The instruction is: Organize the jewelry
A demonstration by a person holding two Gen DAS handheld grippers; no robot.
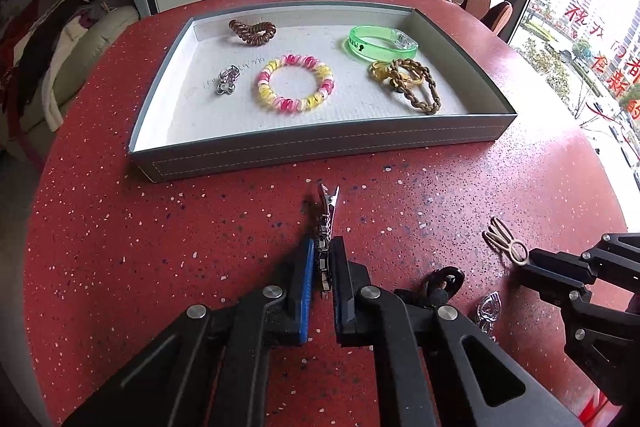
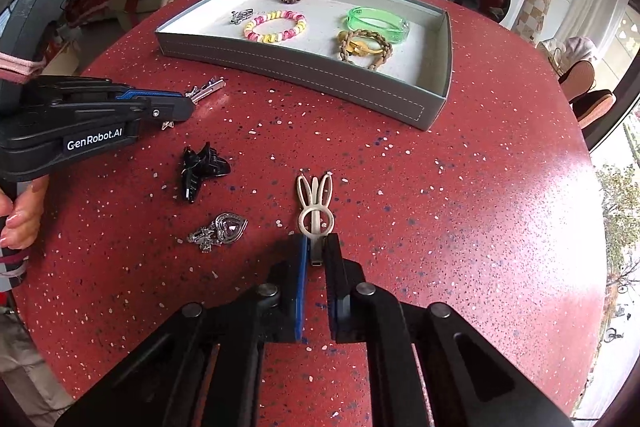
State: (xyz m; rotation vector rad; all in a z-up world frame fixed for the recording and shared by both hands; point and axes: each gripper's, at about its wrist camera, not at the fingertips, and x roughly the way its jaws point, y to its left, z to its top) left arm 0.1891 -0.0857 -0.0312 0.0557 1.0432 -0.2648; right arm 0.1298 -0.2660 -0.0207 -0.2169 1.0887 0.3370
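The left gripper (image 1: 325, 259) is squeezed shut on a silver clip (image 1: 326, 227) that pokes out toward the gray tray (image 1: 320, 143). The right gripper (image 2: 316, 247) pinches the bunny clip (image 2: 315, 207), maybe just its tail end, on the red table (image 2: 440, 207).

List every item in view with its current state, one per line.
left gripper: shut on the silver clip, on the table
right gripper: shut on the bunny clip, on the table
black claw clip: loose on table
heart clip: loose on table
tray: open, holds the green bangle and hair ties
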